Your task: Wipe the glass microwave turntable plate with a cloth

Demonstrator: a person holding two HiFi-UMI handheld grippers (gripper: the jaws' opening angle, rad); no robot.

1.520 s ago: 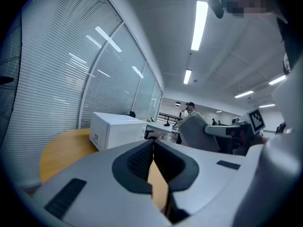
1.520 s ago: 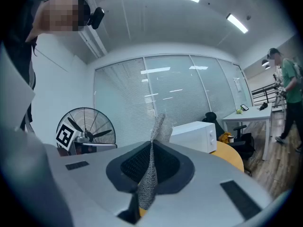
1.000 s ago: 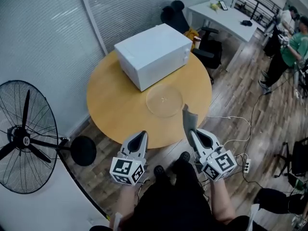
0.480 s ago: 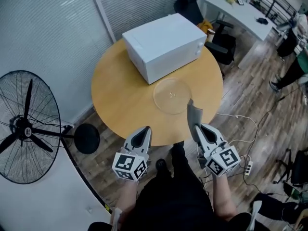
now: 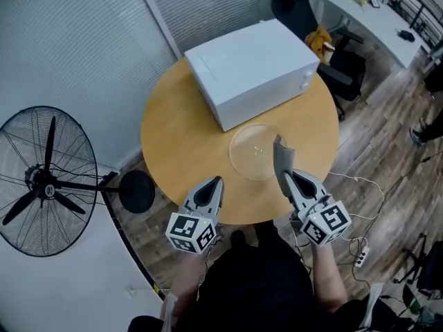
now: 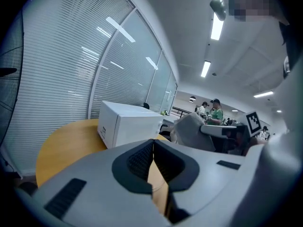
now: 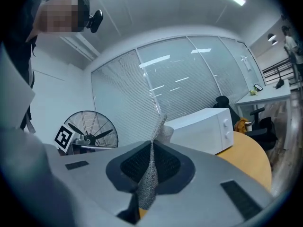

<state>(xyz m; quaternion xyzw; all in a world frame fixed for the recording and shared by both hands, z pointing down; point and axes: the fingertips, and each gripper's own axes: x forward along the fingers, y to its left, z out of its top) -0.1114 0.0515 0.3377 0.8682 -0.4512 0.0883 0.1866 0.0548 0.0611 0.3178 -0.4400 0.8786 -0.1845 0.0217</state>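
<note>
Glass turntable plate (image 5: 256,152), just one, lies flat on the round table (image 5: 173,144), directly ahead of the fingertips of the right gripper (image 5: 284,177) and beside the single white microwave (image 5: 252,68). Its jaws pinch one grey cloth (image 5: 280,156), which sticks out past the tips over the plate's near edge. The left gripper (image 5: 215,183) is closed on nothing, with the plate ahead to its right.

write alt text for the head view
From above, a person holds two grippers at the near edge of a round wooden table: the right gripper is shut on a grey cloth, the left gripper shut and empty. A clear glass plate lies beside a white microwave; a fan stands at left.
</note>
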